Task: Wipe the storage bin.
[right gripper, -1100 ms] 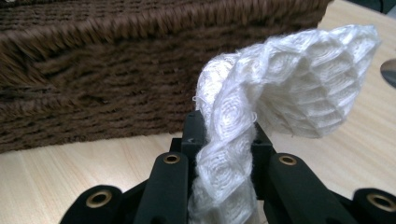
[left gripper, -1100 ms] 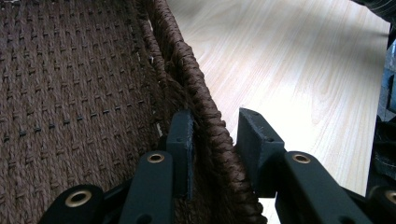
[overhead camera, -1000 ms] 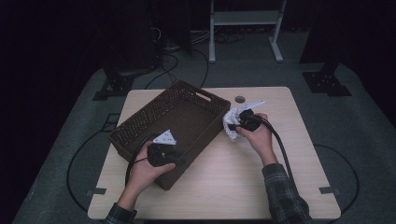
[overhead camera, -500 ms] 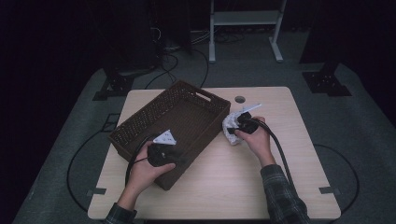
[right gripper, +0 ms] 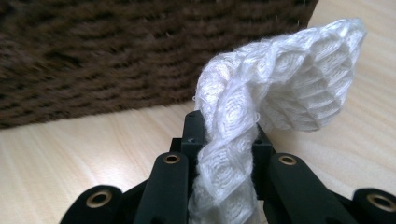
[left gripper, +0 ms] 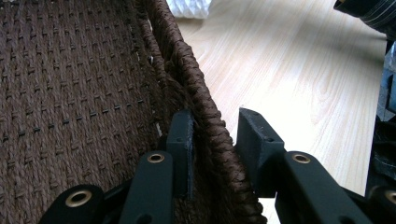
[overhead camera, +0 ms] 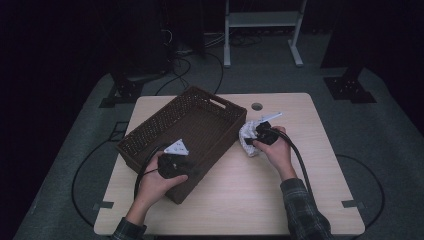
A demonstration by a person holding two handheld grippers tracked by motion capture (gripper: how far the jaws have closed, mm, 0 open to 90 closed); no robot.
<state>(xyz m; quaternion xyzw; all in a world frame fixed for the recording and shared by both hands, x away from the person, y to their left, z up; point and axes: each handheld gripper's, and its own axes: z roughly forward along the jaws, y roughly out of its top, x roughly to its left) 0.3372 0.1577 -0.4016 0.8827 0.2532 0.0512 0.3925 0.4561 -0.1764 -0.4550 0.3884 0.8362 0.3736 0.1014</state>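
Item one: left gripper, at the near-left part of the table. Its jaws straddle the near wall of the basket, one inside and one outside, narrowly parted and pressed to the woven rim; the left gripper view shows the braided edge clamped between the two black pads. The left hand bears it from the near edge.

Item two: basket, dark brown, rope-woven, rectangular, with a cut-out handle in its far end wall. It lies askew across the table's left half, near corner towards the near edge, far corner towards the far edge.

Item three: cloth, white, with a raised honeycomb weave, bunched and crumpled. It lies on the table just beside the basket's right-hand wall, about mid-depth. In the right gripper view the cloth rises in a folded ridge out of the jaws, with the basket wall close behind.

Item four: right gripper, jaws pinched tight on a fold of the cloth, held by the right hand.

Item five: round grommet hole near the far edge.

Change since a second ago: cloth and right gripper have shifted slightly towards the near edge; basket and left gripper unchanged.
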